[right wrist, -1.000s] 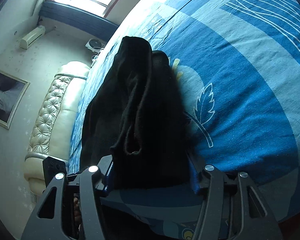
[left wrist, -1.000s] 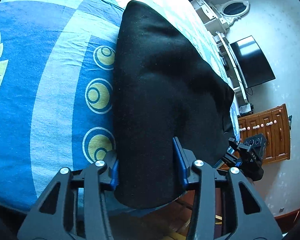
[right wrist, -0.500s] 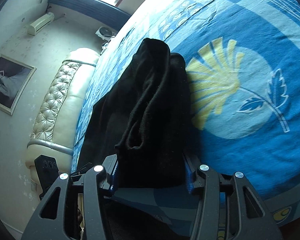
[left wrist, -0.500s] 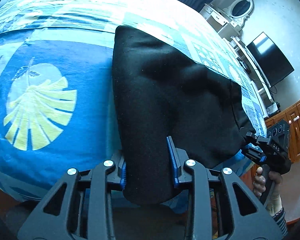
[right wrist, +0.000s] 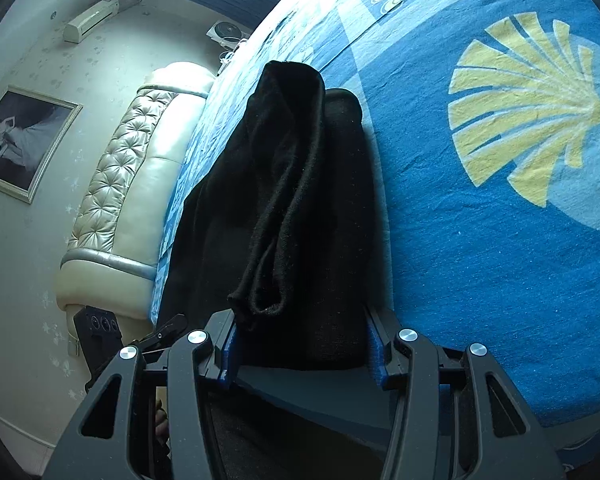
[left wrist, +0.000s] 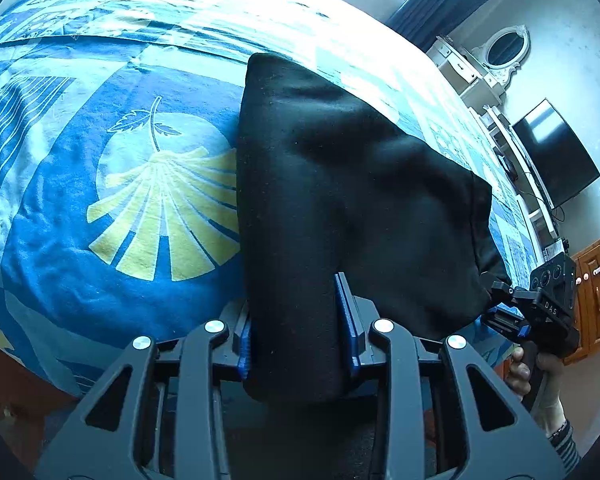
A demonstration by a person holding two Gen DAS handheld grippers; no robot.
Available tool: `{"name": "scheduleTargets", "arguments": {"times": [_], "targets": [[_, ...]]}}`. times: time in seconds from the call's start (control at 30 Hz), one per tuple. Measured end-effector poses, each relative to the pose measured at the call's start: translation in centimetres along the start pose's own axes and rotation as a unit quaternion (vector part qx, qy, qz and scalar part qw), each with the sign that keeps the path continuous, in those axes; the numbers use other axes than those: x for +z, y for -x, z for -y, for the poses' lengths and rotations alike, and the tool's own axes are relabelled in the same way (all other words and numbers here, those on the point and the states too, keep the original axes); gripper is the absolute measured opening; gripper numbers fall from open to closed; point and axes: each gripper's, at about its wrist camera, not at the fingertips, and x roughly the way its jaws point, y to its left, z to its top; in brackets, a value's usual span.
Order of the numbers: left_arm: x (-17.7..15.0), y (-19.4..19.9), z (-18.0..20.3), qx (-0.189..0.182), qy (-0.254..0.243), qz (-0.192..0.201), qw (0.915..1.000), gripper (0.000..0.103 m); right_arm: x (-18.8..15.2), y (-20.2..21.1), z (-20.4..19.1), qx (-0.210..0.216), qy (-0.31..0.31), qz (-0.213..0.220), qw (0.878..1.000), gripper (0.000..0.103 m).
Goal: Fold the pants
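Up close, the left gripper is pinching a thick fold of the black pants, its blue-padded fingers pressed against either side of the cloth. From that grip the pants run away across the blue patterned bedspread, lying against it at their far end, just beside a yellow fan-shaped leaf print. Past the pants' other edge, the right gripper shows in the left wrist view, clamped on the fabric's corner, with the right hand around its handle.

Likewise, in the right wrist view the right gripper has its fingers closed on a bunched end of the pants, a rolled hem hanging just ahead of them. Beyond the pants on that side stand a cream tufted headboard and a framed picture on the wall. A dark television and wooden cabinet stand beyond the bedspread in the left wrist view.
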Motion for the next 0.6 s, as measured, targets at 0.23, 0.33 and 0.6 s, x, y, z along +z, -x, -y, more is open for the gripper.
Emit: {"name": "scheduleTargets", "arguments": {"times": [0.23, 0.33, 0.6], "targets": [[0.06, -0.08, -0.22, -0.006, 0.005, 0.001, 1.0, 0.034, 0.04, -0.71, -1.07, -0.002, -0.001, 0.002, 1.0, 0.049], [-0.1, -0.04, -0.33, -0.006, 0.004, 0.002, 1.0, 0.035, -0.06, -0.89, -1.36, -0.002, -0.002, 0.004, 1.0, 0.049], [-0.24, -0.14, -0.52, -0.005, 0.004, 0.002, 1.0, 0.036, -0.01, -0.84, -1.43, -0.001, -0.002, 0.003, 1.0, 0.049]]}}
